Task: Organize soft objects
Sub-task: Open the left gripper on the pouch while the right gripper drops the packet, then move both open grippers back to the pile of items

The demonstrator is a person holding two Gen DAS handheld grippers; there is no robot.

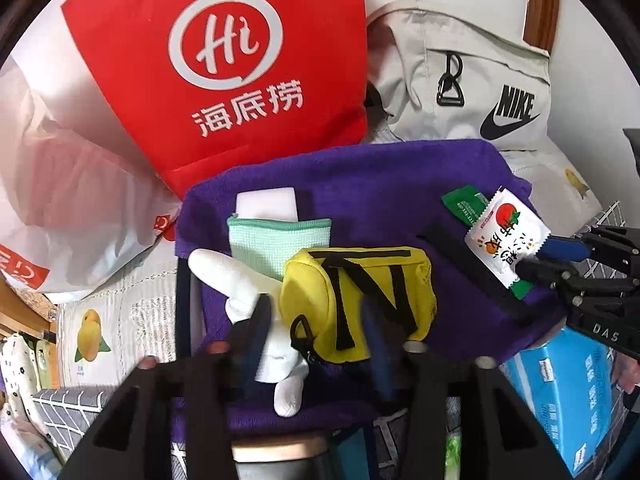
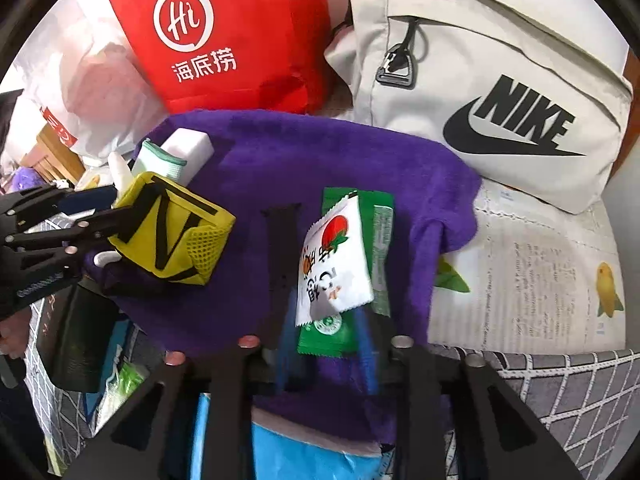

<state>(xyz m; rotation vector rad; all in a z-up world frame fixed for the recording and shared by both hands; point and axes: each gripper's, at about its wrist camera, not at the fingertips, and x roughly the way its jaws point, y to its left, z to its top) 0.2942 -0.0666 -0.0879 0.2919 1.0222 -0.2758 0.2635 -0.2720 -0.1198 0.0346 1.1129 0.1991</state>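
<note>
A purple towel [image 1: 360,184] lies spread out and carries the small soft items. A yellow pouch with black straps [image 1: 360,292] and a white sock [image 1: 224,280] lie between the fingers of my left gripper [image 1: 316,340]. Its jaws stand apart and do not press on either. A mint cloth [image 1: 276,240] and a white block [image 1: 266,202] lie just beyond. In the right wrist view a white tomato sachet [image 2: 336,256] rests on a green sachet [image 2: 324,340]. Both lie between the parted fingers of my right gripper [image 2: 328,354]. A black strap [image 2: 280,248] lies beside them.
A red paper bag [image 1: 216,60] and a beige Nike backpack [image 2: 500,80] stand behind the towel. A white plastic bag [image 1: 60,160] sits at the left. A blue box [image 1: 568,392] and a grey grid-patterned bin [image 2: 560,392] lie near the front, on a lemon-print sheet [image 2: 540,280].
</note>
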